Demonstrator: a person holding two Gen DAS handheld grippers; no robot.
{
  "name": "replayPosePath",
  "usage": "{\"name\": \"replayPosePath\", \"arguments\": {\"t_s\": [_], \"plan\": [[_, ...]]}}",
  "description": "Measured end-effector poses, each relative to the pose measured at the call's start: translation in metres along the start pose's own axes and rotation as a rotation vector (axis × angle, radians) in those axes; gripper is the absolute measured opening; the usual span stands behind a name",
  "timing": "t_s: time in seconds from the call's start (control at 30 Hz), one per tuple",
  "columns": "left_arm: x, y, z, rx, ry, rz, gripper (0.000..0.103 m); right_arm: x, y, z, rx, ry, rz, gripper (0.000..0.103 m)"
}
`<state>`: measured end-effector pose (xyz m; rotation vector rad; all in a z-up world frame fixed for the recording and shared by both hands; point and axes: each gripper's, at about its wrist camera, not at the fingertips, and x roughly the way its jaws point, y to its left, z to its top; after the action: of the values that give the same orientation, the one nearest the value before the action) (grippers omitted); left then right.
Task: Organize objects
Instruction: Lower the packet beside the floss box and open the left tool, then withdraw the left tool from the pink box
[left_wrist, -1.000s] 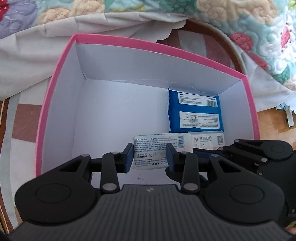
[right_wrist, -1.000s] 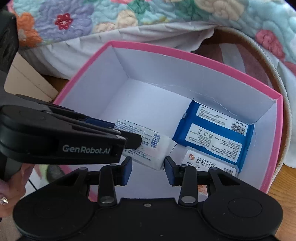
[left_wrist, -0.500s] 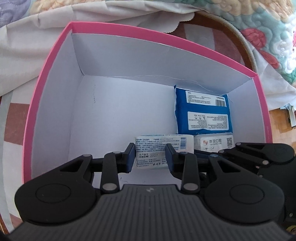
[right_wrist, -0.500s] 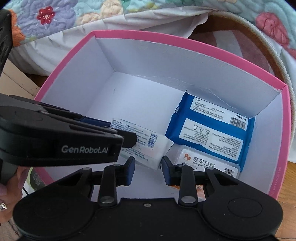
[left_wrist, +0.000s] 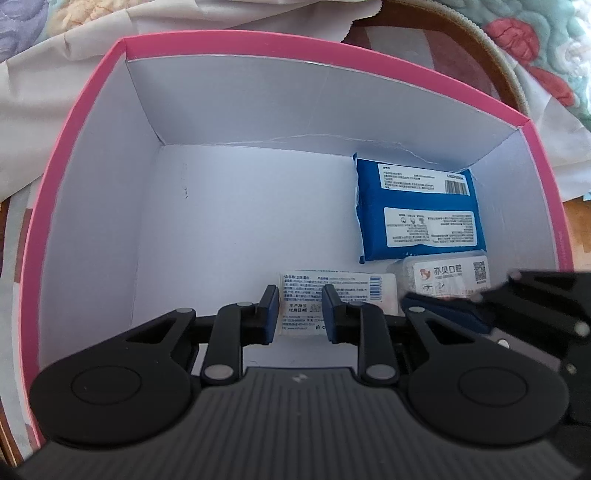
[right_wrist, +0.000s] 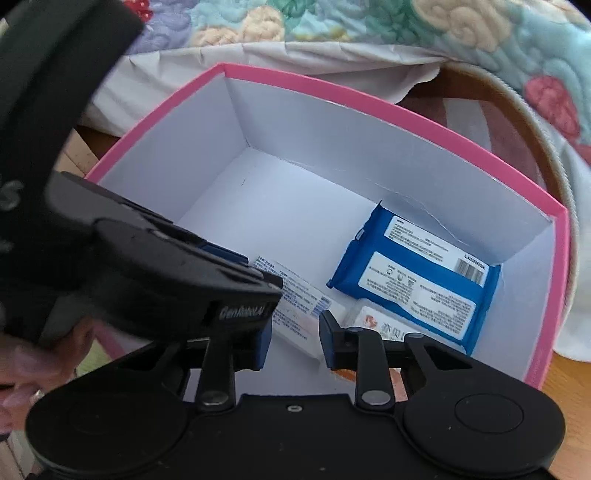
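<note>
Left wrist view: my left gripper (left_wrist: 300, 309) fingers are clamped on the white packet (left_wrist: 334, 291) low in the pink box (left_wrist: 74, 122); right gripper (right_wrist: 295, 338) fingers closed, floor leftward bare

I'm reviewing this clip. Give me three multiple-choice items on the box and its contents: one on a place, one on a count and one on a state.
1. Seen from the left wrist, where in the pink box does the blue pack lie?
A. far left corner
B. far right corner
C. outside, on the cloth

2. How many packs are in the box?
A. one
B. five
C. three

3. What state is the box in?
A. upright, open at the top
B. closed with a lid
C. tipped on its side

Answers:
1. B: the blue pack lies against the far wall and the right wall.
2. C: the contents are the blue pack, the white logo pack and the white barcode packet.
3. A: both views look down onto its white floor.
</note>
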<state>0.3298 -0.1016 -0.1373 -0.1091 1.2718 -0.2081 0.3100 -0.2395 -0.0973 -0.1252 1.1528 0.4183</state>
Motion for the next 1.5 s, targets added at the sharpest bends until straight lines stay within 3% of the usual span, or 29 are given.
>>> {"name": "replayPosePath", "arguments": {"t_s": [0.17, 0.43, 0.7, 1.23, 1.5], "plan": [[0.000, -0.004, -0.001, 0.002, -0.010, -0.006, 0.024, -0.023, -0.011, -0.015, 0.062, -0.050, 0.042, 0.033], [-0.024, 0.006, -0.005, -0.034, -0.062, -0.055, 0.035, -0.064, -0.003, -0.032, 0.093, -0.131, 0.081, 0.035], [-0.075, 0.001, -0.016, -0.011, -0.110, -0.057, 0.039, -0.098, 0.013, -0.045, 0.073, -0.174, 0.040, 0.042], [-0.173, -0.023, -0.061, 0.131, -0.141, 0.054, 0.043, -0.154, 0.043, -0.059, 0.054, -0.214, -0.023, 0.062], [-0.203, -0.032, -0.077, 0.162, -0.111, 0.040, 0.057, -0.181, 0.055, -0.069, 0.015, -0.235, -0.014, 0.073]]}}
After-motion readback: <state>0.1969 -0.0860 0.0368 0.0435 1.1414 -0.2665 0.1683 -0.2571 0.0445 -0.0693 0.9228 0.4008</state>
